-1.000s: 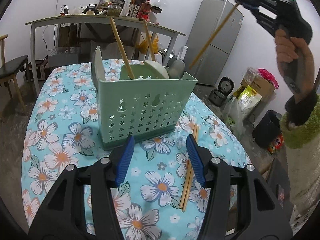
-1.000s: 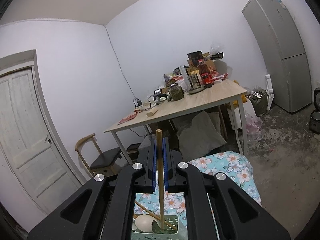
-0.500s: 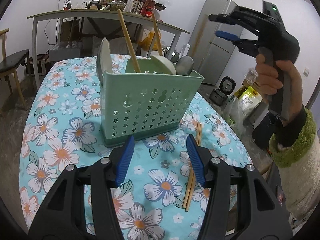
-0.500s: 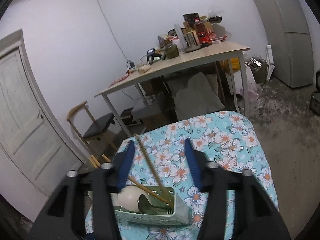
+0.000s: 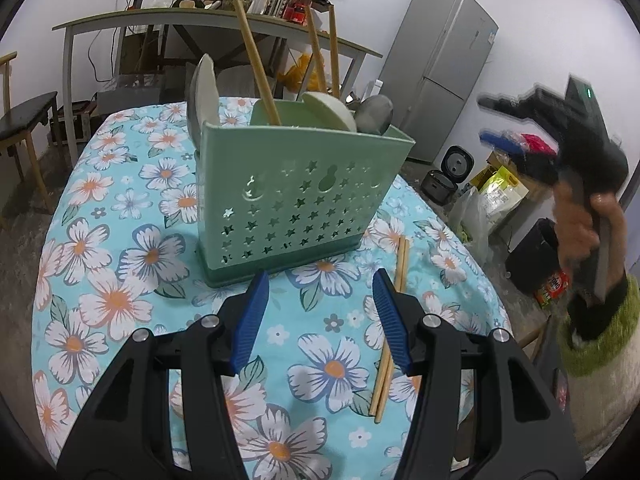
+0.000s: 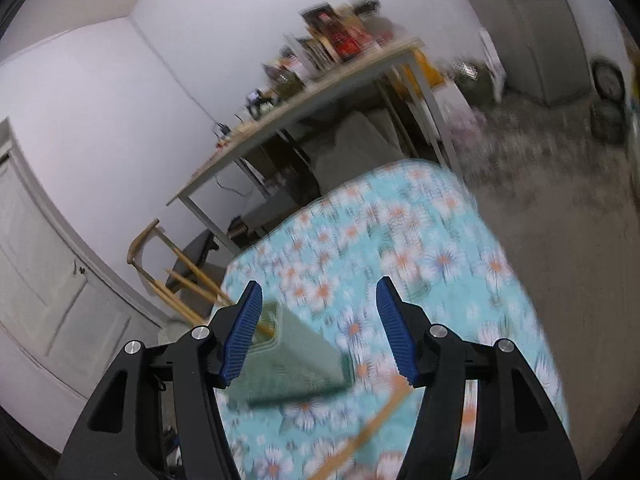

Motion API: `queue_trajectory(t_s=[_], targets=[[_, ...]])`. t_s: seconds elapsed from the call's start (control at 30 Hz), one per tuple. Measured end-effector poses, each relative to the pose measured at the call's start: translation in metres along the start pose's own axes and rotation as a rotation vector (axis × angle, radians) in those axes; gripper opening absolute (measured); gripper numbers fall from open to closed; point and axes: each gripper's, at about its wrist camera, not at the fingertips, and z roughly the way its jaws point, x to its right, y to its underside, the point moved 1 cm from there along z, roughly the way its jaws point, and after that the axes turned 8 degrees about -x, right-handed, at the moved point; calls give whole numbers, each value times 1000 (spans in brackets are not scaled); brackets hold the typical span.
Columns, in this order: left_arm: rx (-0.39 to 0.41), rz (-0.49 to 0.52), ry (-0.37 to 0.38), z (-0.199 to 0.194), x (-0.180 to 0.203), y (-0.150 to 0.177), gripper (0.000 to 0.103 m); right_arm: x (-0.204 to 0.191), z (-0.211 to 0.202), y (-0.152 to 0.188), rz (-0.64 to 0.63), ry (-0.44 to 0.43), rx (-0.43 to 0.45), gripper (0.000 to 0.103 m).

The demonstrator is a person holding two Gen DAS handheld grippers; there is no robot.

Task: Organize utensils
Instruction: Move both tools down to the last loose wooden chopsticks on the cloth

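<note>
Your right hand-held gripper (image 6: 318, 332) has just been opening; jaws now stand apart with nothing between them. Your left hand-held gripper (image 5: 318, 316) is half open and empty, hovering over the counter (image 5: 120, 240). At its 12 o'clock sits the green caddy (image 5: 296, 200), holding three chopsticks (image 5: 256, 60), spoons and a ladle. Two loose chopsticks (image 5: 390, 332) lie on the cloth at 3 o'clock of that gripper, apparently the only pieces left.
</note>
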Motion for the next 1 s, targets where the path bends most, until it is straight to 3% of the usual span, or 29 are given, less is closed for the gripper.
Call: queue_trajectory(t_s=[0.27, 0.43, 0.67, 0.83, 1.0], targets=[[-78, -30, -65, 16, -11, 5, 51, 49, 43, 84, 209, -4, -226, 58], [-94, -29, -72, 19, -13, 6, 51, 62, 67, 122, 305, -45, -312, 45], [-115, -25, -73, 24, -12, 5, 51, 71, 89, 144, 397, -94, -352, 29], [-127, -16, -67, 28, -7, 6, 51, 70, 102, 142, 414, -119, -348, 23], [-138, -3, -67, 32, 0, 8, 51, 71, 107, 142, 425, -140, -347, 10]])
